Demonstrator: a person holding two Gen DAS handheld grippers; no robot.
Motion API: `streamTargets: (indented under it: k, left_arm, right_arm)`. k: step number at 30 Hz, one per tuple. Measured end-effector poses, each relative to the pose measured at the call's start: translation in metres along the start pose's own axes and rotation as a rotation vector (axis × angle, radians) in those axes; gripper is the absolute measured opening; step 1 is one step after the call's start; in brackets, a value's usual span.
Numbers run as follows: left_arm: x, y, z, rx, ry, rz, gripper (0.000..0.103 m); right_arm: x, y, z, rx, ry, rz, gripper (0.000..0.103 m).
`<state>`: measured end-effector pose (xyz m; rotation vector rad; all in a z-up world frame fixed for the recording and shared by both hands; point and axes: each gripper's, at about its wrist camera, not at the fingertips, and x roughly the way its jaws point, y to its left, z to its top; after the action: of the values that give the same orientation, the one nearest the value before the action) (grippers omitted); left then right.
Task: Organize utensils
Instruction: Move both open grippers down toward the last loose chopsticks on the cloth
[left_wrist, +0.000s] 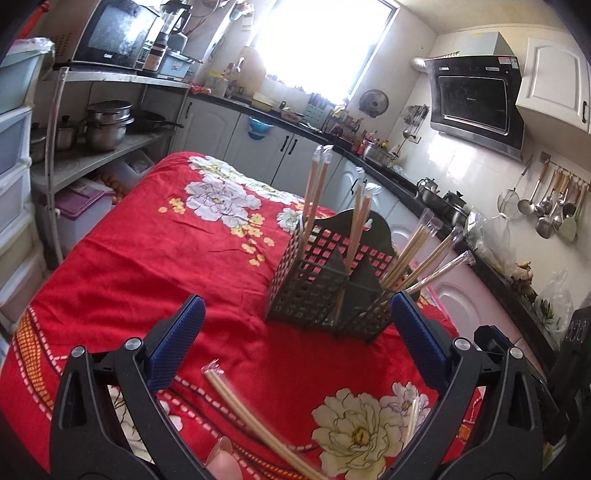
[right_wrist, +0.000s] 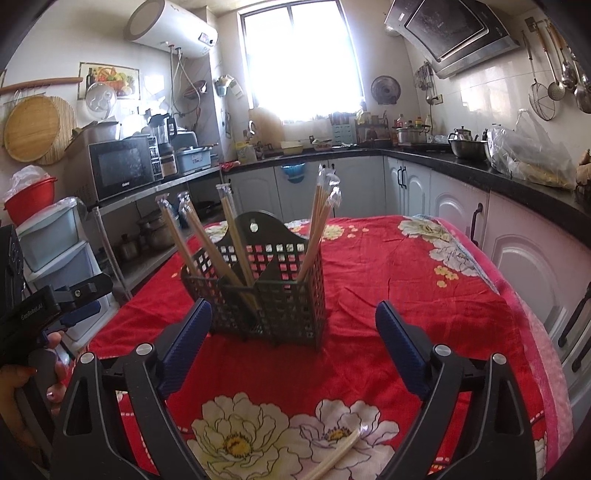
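Note:
A dark perforated utensil holder (left_wrist: 328, 291) stands on the red flowered tablecloth (left_wrist: 155, 258); it also shows in the right wrist view (right_wrist: 258, 291). Several wrapped chopstick pairs (left_wrist: 316, 188) stand in its compartments, also in the right wrist view (right_wrist: 321, 221). My left gripper (left_wrist: 297, 332) is open and empty, just short of the holder. A wrapped chopstick pair (left_wrist: 255, 417) lies on the cloth between its fingers, and another (left_wrist: 412, 417) lies to the right. My right gripper (right_wrist: 293, 336) is open and empty, near the holder. A wrapped pair (right_wrist: 336, 454) lies on the cloth below it.
A metal shelf (left_wrist: 96, 155) with pots stands left of the table. Counter and cabinets (right_wrist: 461, 206) run along the back and right. The left handheld gripper (right_wrist: 51, 306) shows at the left edge of the right wrist view.

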<state>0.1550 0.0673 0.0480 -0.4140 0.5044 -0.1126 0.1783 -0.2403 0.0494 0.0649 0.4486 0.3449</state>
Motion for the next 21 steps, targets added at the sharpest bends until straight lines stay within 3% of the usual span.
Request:
streamTargets:
  k: [9, 21]
  left_arm:
    - [-0.004, 0.014, -0.014, -0.022, 0.034, 0.034, 0.092]
    - [0.014, 0.029, -0.043, -0.088, 0.160, 0.057, 0.092]
  right_arm:
    - [-0.001, 0.002, -0.018, -0.011, 0.072, 0.023, 0.088]
    - [0.005, -0.005, -0.049, -0.012, 0.209, 0.057, 0.090]
